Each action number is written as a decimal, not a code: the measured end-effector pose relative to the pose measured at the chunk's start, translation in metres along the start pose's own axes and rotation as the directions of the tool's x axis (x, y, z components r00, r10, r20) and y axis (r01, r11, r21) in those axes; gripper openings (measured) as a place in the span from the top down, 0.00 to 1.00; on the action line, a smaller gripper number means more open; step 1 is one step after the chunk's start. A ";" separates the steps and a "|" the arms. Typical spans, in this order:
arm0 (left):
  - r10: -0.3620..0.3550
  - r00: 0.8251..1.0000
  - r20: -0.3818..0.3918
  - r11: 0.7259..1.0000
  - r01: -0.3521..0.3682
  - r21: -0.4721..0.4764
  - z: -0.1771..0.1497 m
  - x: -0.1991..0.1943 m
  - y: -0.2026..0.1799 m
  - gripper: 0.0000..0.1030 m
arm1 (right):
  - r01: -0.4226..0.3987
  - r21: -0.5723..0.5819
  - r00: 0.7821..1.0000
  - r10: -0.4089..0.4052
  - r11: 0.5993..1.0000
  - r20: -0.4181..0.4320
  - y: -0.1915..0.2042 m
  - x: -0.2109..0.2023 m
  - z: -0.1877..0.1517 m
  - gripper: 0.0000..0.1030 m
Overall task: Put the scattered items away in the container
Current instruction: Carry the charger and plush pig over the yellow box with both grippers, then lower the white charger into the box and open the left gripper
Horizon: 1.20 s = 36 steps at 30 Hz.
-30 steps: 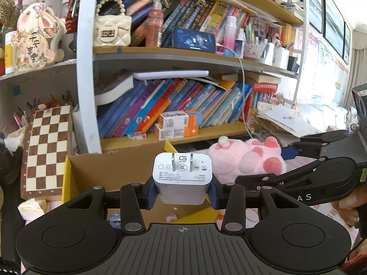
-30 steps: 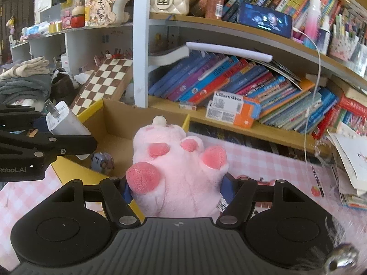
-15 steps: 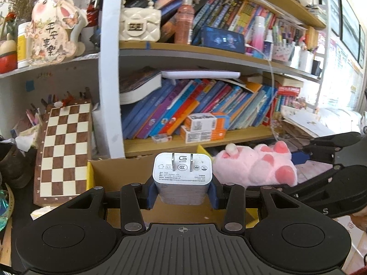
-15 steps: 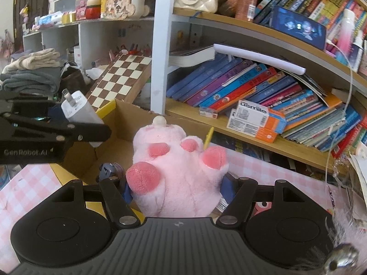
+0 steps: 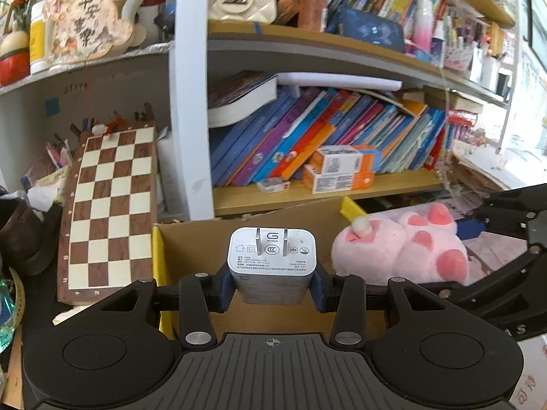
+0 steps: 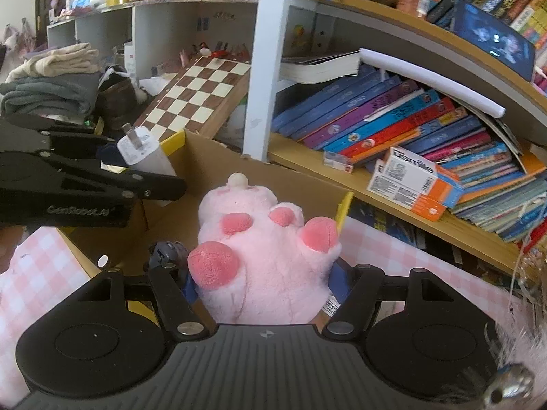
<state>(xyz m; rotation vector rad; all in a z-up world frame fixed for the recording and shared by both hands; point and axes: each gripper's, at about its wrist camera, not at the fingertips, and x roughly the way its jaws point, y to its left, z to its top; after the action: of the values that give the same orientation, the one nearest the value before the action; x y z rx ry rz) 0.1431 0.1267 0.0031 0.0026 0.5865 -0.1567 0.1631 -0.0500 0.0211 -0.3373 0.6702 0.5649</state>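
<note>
An open brown cardboard box with yellow edge strips [image 6: 212, 167] sits on a desk covered by a pink and white checked cloth [image 6: 386, 242], pushed up against a crowded bookshelf. Inside the box, near its front wall, lies one small dark grey and blue object [image 6: 167, 251], too small to identify; the rest of its visible floor is bare cardboard.

The left gripper [image 5: 272, 282] has its jaws clamped on a white rectangular plug-in charger [image 5: 272, 263], prongs pointing away from the camera. From the right wrist view the charger [image 6: 143, 153] hangs above the box's left rim, not inside it.

The right gripper [image 6: 263, 287] has its jaws closed around a pink plush toy with darker pink paw pads and a small white pompom [image 6: 263, 246]. The toy is held above the open box, near its right side, paws facing the camera. In the left wrist view the same toy [image 5: 403, 249] appears beside the box's yellow right corner.

Behind the box, a brown and cream chessboard [image 5: 109, 212] leans against the shelf unit, and slanted colourful books [image 5: 307, 140] fill the lower shelf with orange and white cartons [image 5: 342, 171] in front of them.
</note>
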 end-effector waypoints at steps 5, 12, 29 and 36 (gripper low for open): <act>0.010 0.999 -0.041 1.000 -0.009 0.017 0.000 0.016 0.007 0.60 | -0.016 -0.022 1.000 0.015 1.000 -0.020 0.004 0.017 0.003 0.35; 0.011 0.995 -0.097 0.999 -0.007 0.035 -0.004 0.036 0.008 0.60 | -0.042 -0.043 0.998 0.039 0.998 -0.057 0.008 0.037 0.002 0.35; 0.023 0.972 -0.234 0.995 0.001 0.098 0.000 0.076 0.020 0.60 | -0.074 -0.076 0.990 0.064 0.994 -0.127 0.006 0.072 0.003 0.34; 0.036 0.961 -0.273 0.990 0.004 0.143 0.000 0.083 0.014 0.60 | -0.078 -0.087 0.984 0.063 0.993 -0.165 0.008 0.082 0.002 0.34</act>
<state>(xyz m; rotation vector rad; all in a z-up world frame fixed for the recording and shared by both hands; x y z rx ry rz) 0.2137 0.1284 -0.0435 0.1703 0.8519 -0.1840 0.2124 -0.0117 -0.0332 -0.4520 0.8169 0.6423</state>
